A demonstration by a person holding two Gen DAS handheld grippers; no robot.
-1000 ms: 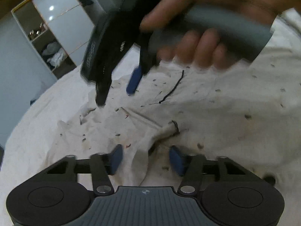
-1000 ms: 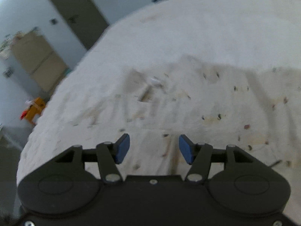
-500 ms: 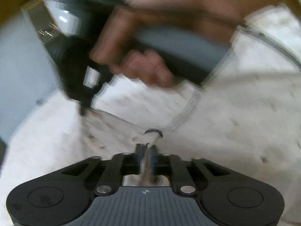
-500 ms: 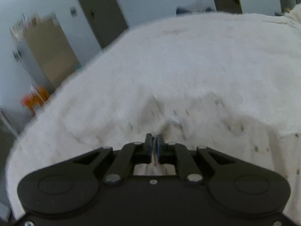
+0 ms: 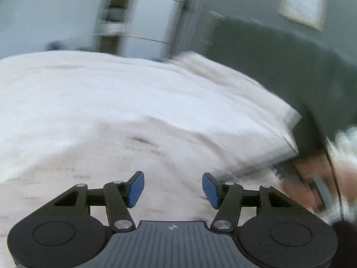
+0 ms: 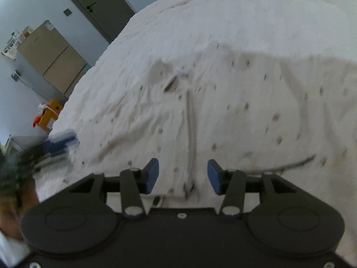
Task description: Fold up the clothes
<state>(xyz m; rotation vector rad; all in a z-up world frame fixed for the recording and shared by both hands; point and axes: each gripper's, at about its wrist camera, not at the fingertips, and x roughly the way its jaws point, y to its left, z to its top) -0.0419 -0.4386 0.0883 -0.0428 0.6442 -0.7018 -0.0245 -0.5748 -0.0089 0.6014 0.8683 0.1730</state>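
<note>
- left tongs [image 5: 173,189] apart, nothing between the blue pads, hovering over the bed [image 5: 67,93]; view motion-blurred
- right tongs [image 6: 183,175] apart too, empty, low over the garment [image 6: 223,111]
- garment = white cloth with small dark specks, lying rumpled but mostly spread on the white bed, straight ahead of the right tongs and running under them
- raised crease [image 6: 190,122] runs away from the right tongs, almost dead centre between the pads; long axis roughly along the view direction
- near hem of garment sits just at the base of the right tongs; dark cord [image 6: 287,164] lies just beside the right pad
- left wrist view: garment shows only as a blurred greyish patch ahead of the pads, edges can't be told
- other hand [image 5: 312,185] blurred at right edge of left view
- judgement: right tongs nearer and better lined up; next grasp likely the near hem or crease; left needs to settle first
- risk: pinching the bed cover along with the cloth, both white
</note>
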